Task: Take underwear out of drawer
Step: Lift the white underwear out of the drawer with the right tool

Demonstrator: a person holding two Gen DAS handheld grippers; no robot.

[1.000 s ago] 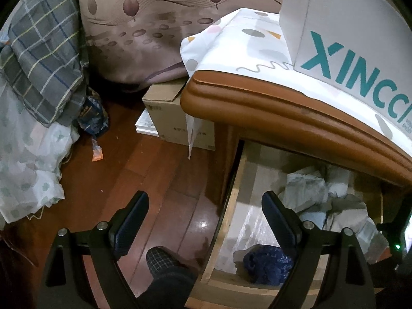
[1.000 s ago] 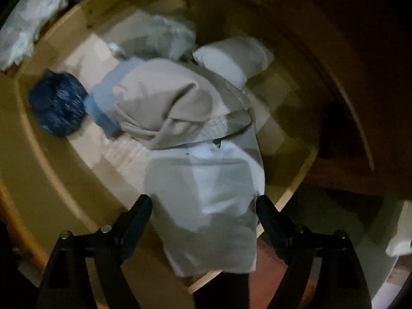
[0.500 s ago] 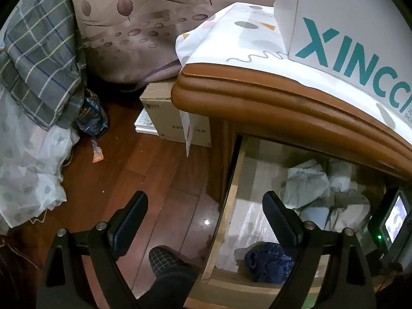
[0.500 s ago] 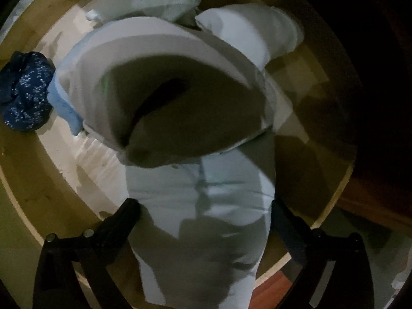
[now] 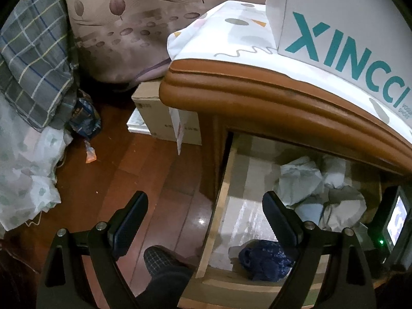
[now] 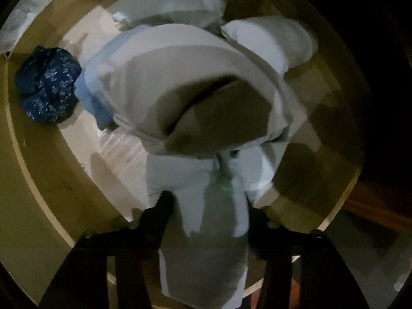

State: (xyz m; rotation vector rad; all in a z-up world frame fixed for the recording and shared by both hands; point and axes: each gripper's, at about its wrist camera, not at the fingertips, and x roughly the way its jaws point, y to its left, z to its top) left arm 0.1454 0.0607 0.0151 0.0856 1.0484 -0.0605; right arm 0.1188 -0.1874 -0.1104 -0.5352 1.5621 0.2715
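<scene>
Atop cabinet, white box [image 5: 342, 25] lettered "XINCCI", smaller print seemingly unreadable

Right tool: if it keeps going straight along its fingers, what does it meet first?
The pale folded garment in the drawer. It already sits between the right tool's closing jaws, so contact looks immediate; the drawer floor lies beneath, depth unclear.

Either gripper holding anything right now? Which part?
Right gripper is closing on the pale grey garment, pinching its near end. Left gripper is open, holding nothing.
</scene>
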